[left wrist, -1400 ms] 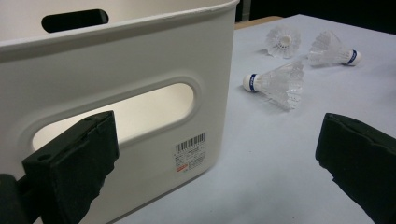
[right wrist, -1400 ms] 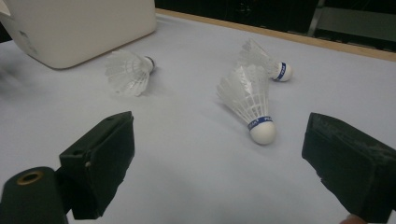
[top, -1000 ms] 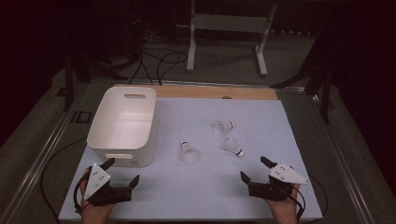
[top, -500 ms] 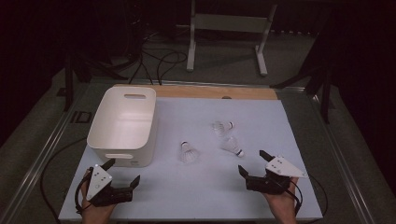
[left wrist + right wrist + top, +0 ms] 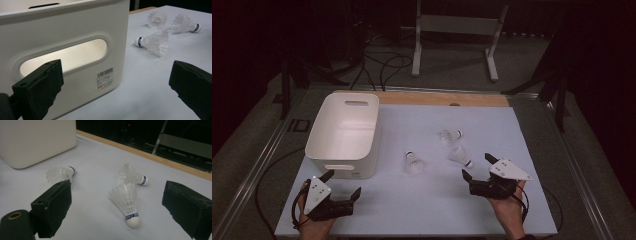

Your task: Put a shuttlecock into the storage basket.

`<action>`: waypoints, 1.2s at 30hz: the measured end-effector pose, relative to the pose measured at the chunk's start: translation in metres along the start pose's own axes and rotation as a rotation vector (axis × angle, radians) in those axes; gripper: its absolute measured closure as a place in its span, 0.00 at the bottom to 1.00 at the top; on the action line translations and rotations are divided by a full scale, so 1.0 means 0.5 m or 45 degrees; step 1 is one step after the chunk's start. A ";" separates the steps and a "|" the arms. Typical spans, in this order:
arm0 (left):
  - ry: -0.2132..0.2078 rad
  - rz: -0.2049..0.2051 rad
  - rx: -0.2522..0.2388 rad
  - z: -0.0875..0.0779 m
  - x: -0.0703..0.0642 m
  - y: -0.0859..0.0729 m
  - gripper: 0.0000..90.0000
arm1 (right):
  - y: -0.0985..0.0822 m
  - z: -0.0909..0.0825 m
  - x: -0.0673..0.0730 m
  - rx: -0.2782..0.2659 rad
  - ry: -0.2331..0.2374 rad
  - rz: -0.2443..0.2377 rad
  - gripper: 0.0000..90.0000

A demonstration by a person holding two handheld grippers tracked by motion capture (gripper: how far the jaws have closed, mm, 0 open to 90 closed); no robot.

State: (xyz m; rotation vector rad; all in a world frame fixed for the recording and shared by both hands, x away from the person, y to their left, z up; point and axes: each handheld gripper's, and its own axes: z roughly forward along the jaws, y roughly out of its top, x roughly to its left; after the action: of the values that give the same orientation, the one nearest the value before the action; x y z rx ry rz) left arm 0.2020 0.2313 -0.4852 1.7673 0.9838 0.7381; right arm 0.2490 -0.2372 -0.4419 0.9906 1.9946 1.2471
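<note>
**Three shuttlecocks ahead of two wide-open grippers**

Three shuttlecocks are seen on the white table (image 5: 412,210), all lying ahead of the right gripper (image 5: 474,167), whose jaws are spread wide with nothing between them. The nearest shuttlecock (image 5: 127,202) is found just ahead of that gripper and roughly in line with the gap of its jaws, its cork end turned toward the gripper and its feathers pointed away. A second shuttlecock (image 5: 131,177) is placed just beyond the first, lying on its side with the blue-banded cork toward the gripper's right jaw; their feathers seem to touch or nearly touch, though this cannot be settled from the high view. The third shuttlecock (image 5: 60,174) is set off past the gripper's left jaw, apart from the other two and closer to the white bin (image 5: 343,132).

The left gripper (image 5: 343,184) is held just short of the bin's near wall, jaws likewise wide apart and empty. From its own view, the bin's handle slot is seen straight ahead behind the left jaw, with a barcode label (image 5: 105,77) below it, and the shuttlecocks are seen farther off beyond the bin's corner. Both grippers are held by a person's hands at the table's near edge, well apart from each other.
</note>
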 end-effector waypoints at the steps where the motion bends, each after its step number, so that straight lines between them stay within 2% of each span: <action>1: 0.001 0.000 0.001 0.000 0.000 0.000 0.00 | 0.002 0.003 0.000 -0.003 0.003 -0.006 0.10; 12: 0.002 0.003 0.006 0.001 0.000 0.000 0.00 | 0.022 0.027 -0.006 0.011 -0.023 0.007 0.10; 23: 0.000 0.008 0.009 0.002 -0.001 -0.001 0.00 | 0.037 0.049 -0.017 0.037 -0.045 -0.007 0.10; 36: 0.001 0.013 0.014 0.003 -0.001 -0.001 0.00 | 0.052 0.075 -0.030 0.057 -0.066 0.033 0.10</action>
State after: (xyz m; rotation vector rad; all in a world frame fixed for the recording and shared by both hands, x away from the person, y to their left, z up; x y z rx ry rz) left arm 0.2027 0.2304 -0.4860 1.7827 0.9815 0.7415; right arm 0.2942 -0.2242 -0.4317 1.0626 1.9836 1.1836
